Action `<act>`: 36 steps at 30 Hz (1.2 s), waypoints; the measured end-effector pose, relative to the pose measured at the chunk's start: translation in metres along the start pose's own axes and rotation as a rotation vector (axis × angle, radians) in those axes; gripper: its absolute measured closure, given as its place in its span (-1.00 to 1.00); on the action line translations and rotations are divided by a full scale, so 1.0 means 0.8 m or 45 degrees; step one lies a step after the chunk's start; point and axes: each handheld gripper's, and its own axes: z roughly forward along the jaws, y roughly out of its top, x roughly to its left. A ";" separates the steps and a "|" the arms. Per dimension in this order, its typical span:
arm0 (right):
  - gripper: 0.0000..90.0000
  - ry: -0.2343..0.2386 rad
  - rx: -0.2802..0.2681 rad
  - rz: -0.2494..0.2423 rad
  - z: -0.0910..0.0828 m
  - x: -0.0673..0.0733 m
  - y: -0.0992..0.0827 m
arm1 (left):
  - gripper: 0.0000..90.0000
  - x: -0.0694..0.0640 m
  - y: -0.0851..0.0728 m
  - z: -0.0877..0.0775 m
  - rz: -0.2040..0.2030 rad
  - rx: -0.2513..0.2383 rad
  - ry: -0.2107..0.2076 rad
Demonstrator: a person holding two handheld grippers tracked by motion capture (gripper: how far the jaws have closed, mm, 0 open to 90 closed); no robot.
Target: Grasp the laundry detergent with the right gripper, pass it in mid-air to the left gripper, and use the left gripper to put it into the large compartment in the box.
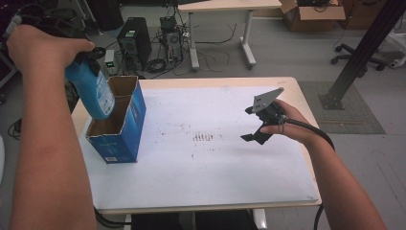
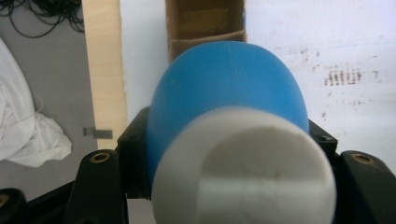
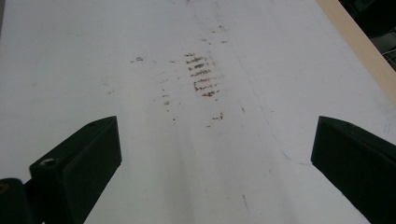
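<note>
A blue bottle [image 1: 92, 90] with a white cap [image 2: 243, 168] hangs bottom-down over an open-topped blue cardboard box [image 1: 125, 125] at the table's left. The bottle's lower end sits at the mouth of the box's nearer compartment. My left gripper [image 2: 229, 140] is shut on the bottle just below the cap; in the high view a hand covers most of it. The box's brown inside and its divider [image 2: 205, 35] lie beyond the bottle. My right gripper [image 1: 248, 124] hovers open over the table's right half, with nothing between its jaws [image 3: 215, 135].
A white sheet [image 1: 206, 167] covers the table, with brown smudges [image 1: 203, 137] near its middle. On the floor beyond are computer towers [image 1: 135, 40] with cables, a second table [image 1: 225, 7], a cardboard carton [image 1: 311, 14], an office chair base [image 1: 359, 60] and a slanted black post [image 1: 364, 48].
</note>
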 end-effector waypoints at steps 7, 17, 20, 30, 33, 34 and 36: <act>-0.96 0.005 0.009 -0.007 0.006 0.002 0.000 | -0.16 0.005 -0.001 0.023 -0.003 0.019 -0.007; -0.96 0.012 0.043 -0.015 0.004 -0.001 0.005 | -0.16 0.006 0.001 0.054 0.006 0.047 -0.012; -0.96 0.021 0.061 -0.007 0.001 -0.002 0.007 | -0.16 0.004 0.001 0.068 0.006 0.057 0.003; -0.96 0.025 0.067 -0.003 -0.003 -0.004 0.007 | -0.16 0.000 0.002 0.097 0.008 0.081 0.005; -0.96 0.025 0.064 0.001 -0.003 -0.004 0.006 | -0.16 -0.004 0.003 0.106 0.006 0.096 0.060; -0.96 0.023 0.067 0.004 -0.003 -0.004 0.006 | -0.16 -0.004 0.003 0.108 0.008 0.093 0.067; -0.96 0.021 0.066 0.005 -0.003 -0.004 0.006 | -0.16 -0.004 0.004 0.114 0.012 0.101 0.071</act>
